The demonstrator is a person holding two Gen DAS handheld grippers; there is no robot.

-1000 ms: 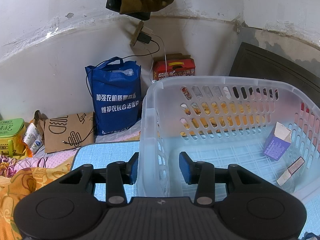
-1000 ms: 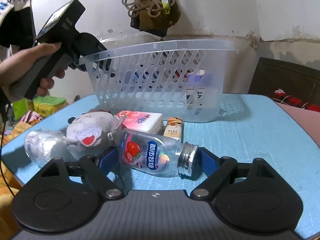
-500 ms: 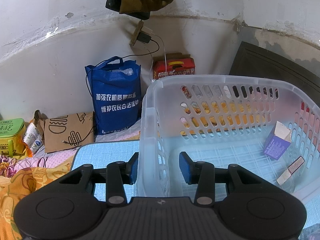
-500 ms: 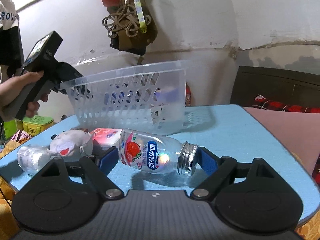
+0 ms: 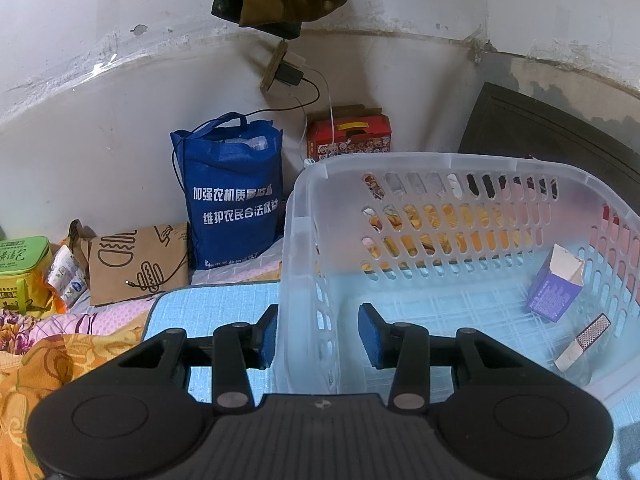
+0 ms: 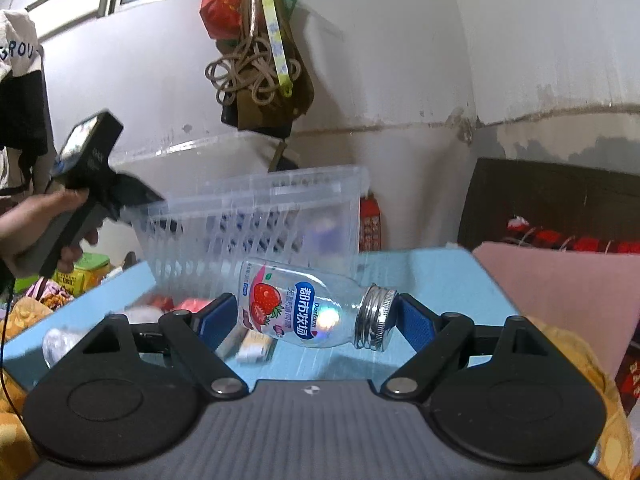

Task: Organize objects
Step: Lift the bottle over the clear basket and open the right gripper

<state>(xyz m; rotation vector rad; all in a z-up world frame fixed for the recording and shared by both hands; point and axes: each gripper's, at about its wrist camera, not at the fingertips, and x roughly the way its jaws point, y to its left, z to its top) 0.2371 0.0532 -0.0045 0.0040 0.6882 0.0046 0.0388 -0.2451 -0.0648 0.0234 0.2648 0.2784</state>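
Straddling the basket point(image 5: 420, 168) wall at its near-left corner, the left tongs point(image 5: 318, 334) clamp it — unmoved from a second ago; a box point(image 5: 554, 288) and a matchbox point(image 5: 582, 342) lie inside. Right view: the right tongs point(image 6: 316, 316) pinch the bottle point(image 6: 304, 308) end to end, now lifted off the surface point(image 6: 432, 280) — likely basket-bound.

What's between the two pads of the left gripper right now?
The near wall of the clear plastic basket. In the left wrist view the left gripper straddles it, one pad outside and one inside, holding the basket.
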